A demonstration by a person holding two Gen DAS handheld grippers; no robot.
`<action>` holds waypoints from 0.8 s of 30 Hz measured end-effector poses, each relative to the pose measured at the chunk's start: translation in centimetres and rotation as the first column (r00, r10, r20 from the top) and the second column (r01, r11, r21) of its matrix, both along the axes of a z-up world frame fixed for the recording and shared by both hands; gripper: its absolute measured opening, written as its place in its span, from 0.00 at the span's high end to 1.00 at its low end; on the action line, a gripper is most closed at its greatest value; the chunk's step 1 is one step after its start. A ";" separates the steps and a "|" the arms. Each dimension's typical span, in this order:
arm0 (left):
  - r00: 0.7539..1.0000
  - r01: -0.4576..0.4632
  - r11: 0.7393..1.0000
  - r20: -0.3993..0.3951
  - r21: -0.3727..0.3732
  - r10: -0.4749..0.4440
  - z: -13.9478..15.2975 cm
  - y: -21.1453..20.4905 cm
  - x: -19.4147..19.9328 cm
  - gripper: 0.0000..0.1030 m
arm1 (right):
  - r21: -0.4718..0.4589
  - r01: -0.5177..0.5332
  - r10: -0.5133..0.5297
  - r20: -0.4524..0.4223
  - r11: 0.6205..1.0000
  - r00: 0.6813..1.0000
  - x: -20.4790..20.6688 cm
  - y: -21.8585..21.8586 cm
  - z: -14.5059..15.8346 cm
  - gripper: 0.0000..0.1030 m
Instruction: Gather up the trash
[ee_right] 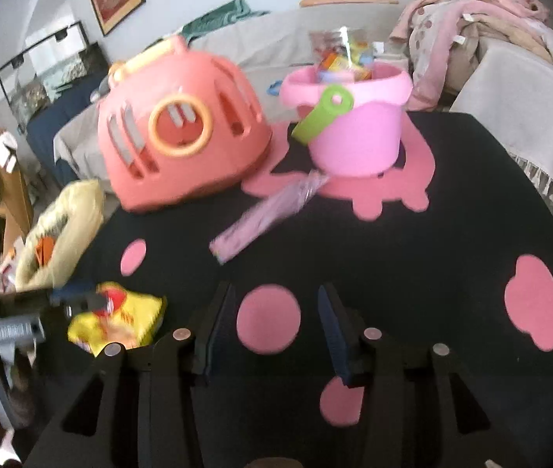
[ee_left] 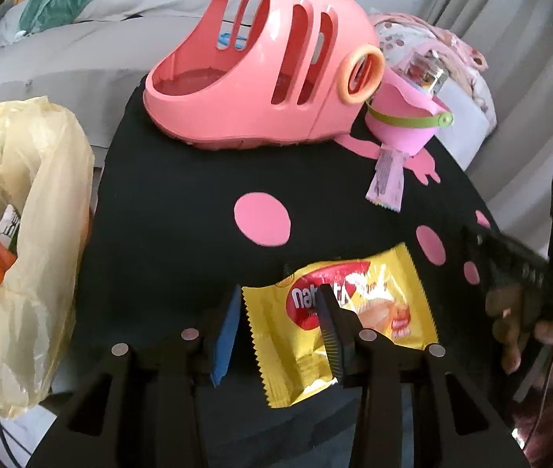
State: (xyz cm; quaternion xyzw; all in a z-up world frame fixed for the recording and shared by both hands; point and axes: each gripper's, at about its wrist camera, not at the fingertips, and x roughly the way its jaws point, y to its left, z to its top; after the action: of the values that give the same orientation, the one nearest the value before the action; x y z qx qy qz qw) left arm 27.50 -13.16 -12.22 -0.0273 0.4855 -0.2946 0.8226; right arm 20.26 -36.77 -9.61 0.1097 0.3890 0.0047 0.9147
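Currently the left gripper [ee_left: 282, 331] is lowered over the yellow snack wrapper [ee_left: 339, 327], which lies flat on the black counter [ee_left: 167, 195] close to its near edge. The left jaws are spread wide, one finger set at the wrapper's left edge and the other over its printed middle; nothing is clamped yet. The right gripper [ee_right: 276, 323] is held above the counter's middle, its jaws likewise parted and empty, a pink dot of the cover showing between them.

A second piece of trash, a pale pink wrapper [ee_right: 264, 214], is seen farther back, just in front of the pink toy bucket [ee_right: 354, 132] and touching or nearly touching its base. A large salmon-pink toy basket [ee_left: 261, 70] stands at the far edge beside the bucket. A yellowish trash bag [ee_left: 31, 241] hangs open off the counter's left edge, with orange and white items already inside.

Step judged in hand: pickup of the yellow wrapper by the left gripper. Next move calls for the jaws to be closed on the wrapper, preferably pinching a raised fold since the film lies thin and flat, then carried left over the bag mouth and released. The pink wrapper is judged left for afterward.
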 end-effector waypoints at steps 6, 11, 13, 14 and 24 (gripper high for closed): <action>0.999 0.004 0.998 0.043 0.055 -0.006 0.0 -0.7 -1.7 0.61 | -0.023 0.001 -0.001 -0.004 1.000 1.000 3.8 0.5 0.2 0.58; 0.999 -0.006 0.999 0.053 0.043 0.004 -0.2 0.2 -2.2 0.87 | -0.061 -0.012 0.012 0.001 0.998 1.000 7.1 1.8 0.0 0.59; 0.999 -0.005 1.000 0.032 0.020 0.004 -0.2 0.8 -2.1 0.90 | -0.057 0.027 -0.028 -0.009 0.998 1.000 8.3 1.7 -0.1 0.59; 1.000 -0.010 1.000 0.026 0.010 0.009 -0.2 1.2 -2.1 0.90 | -0.053 0.050 -0.051 -0.018 0.997 0.999 8.8 1.5 -0.2 0.59; 0.997 -0.035 0.999 0.068 -0.026 0.037 1.7 3.8 -3.5 0.93 | -0.065 0.030 -0.034 -0.060 0.997 0.998 10.9 2.7 -1.2 0.79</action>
State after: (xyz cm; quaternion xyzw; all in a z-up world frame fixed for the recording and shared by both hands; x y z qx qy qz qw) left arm 24.04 -9.37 -10.53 -0.0362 0.4528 -0.2863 0.8436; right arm 31.12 -34.09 -10.85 0.0867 0.4151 -0.0257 0.9053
